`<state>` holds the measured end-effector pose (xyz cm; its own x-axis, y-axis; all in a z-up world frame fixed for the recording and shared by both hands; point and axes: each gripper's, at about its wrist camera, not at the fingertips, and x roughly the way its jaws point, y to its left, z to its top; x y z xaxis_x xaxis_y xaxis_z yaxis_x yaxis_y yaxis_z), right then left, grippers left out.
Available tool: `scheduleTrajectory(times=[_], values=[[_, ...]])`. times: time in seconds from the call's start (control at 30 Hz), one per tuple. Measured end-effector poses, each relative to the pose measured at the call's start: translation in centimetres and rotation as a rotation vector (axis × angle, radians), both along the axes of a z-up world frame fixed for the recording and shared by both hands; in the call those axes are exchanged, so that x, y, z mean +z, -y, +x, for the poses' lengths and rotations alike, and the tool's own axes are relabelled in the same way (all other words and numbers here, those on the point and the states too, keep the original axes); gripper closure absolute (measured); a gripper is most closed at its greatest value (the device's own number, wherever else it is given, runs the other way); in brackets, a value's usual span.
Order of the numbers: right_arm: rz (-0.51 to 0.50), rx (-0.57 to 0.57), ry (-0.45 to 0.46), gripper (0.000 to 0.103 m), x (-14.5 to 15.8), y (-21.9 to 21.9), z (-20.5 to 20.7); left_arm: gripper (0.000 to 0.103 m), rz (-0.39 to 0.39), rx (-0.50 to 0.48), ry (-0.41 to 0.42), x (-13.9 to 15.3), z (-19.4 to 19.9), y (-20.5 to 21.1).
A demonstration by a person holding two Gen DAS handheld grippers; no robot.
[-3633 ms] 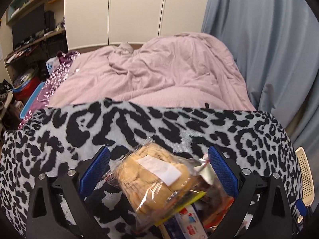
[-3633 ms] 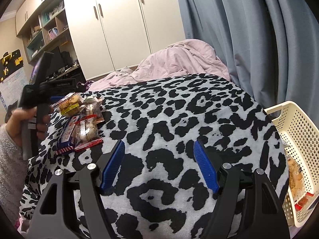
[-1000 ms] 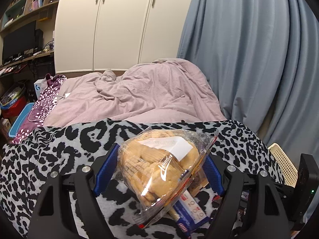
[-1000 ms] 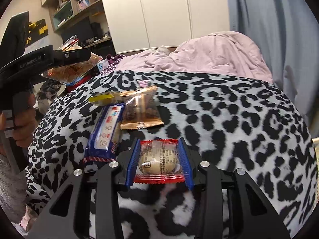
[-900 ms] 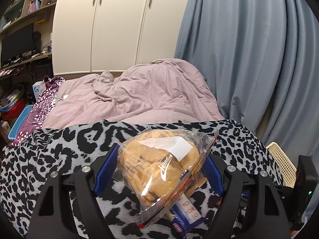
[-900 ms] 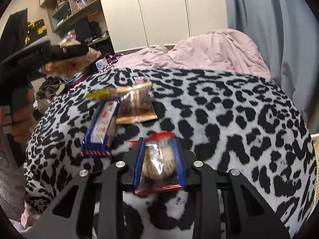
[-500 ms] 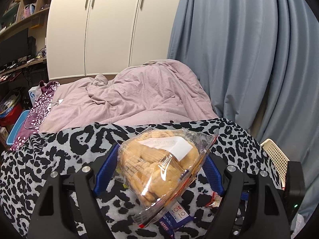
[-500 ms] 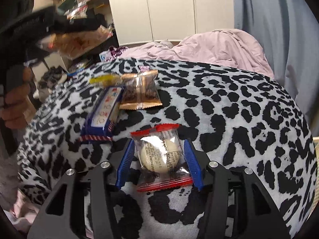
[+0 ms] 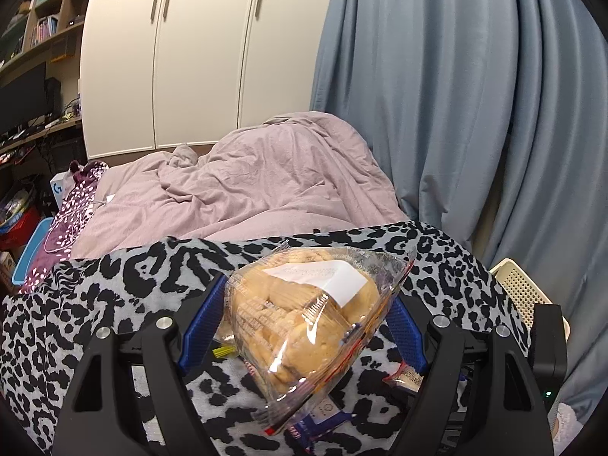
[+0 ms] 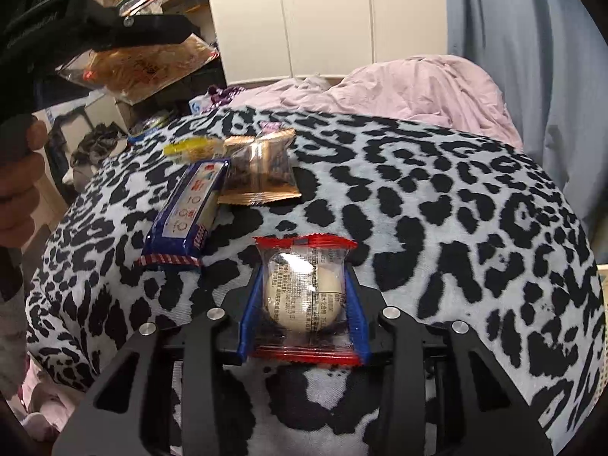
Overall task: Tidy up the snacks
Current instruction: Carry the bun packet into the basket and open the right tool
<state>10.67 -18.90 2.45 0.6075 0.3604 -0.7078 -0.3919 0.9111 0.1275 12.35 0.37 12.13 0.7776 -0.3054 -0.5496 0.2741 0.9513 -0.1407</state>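
My left tongs [image 9: 304, 317] were clamped on a clear bag of pale biscuits [image 9: 300, 315], blue pads pressed against its two sides, and I held it up off the leopard-print blanket [image 9: 125, 285] with its white label facing upward. In the right wrist view that same bag [image 10: 148, 62] hung high at the left, under the black tongs [image 10: 152, 30] gripped in my left hand [image 10: 17, 190]. My right tongs [image 10: 304, 304] had just been closing, and their pads pinched in the sides of a red-edged packet with a round pale cake [image 10: 304, 292] inside. Just beyond it on the blanket lay a blue wafer pack [image 10: 186, 212], a brown-trimmed clear snack packet [image 10: 262, 174] touching its far end, and a small yellow packet [image 10: 193, 148] beside that one. A cream perforated basket [image 9: 524, 288] stood past the blanket's right edge, by the blue curtain [image 9: 475, 95]. The rumpled pink duvet [image 9: 247, 186] lay behind
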Motion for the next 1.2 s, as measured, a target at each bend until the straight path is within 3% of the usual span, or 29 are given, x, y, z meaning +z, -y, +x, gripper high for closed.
scheduleTrajectory(times=[0.23, 0.47, 0.87, 1.2], values=[[0.075, -0.092, 0.054, 0.063, 1.9, 3.8, -1.3, 0.025, 0.017, -0.042, 0.009, 0.5, -0.3, 2.6], [0.094, -0.261, 0.098, 0.063, 2.5, 10.1, -3.3, 0.025, 0.038, -0.118, 0.005, 0.4, -0.4, 6.9], [0.087, -0.589, 0.096, 0.063, 0.9, 22.7, -7.1, 0.025, 0.07, -0.267, 0.003, 0.1, -1.1, 15.1], [0.074, -0.761, 0.063, 0.063, -1.3, 28.9, -9.8, 0.025, 0.098, -0.356, -0.008, -0.6, -1.7, 20.0]])
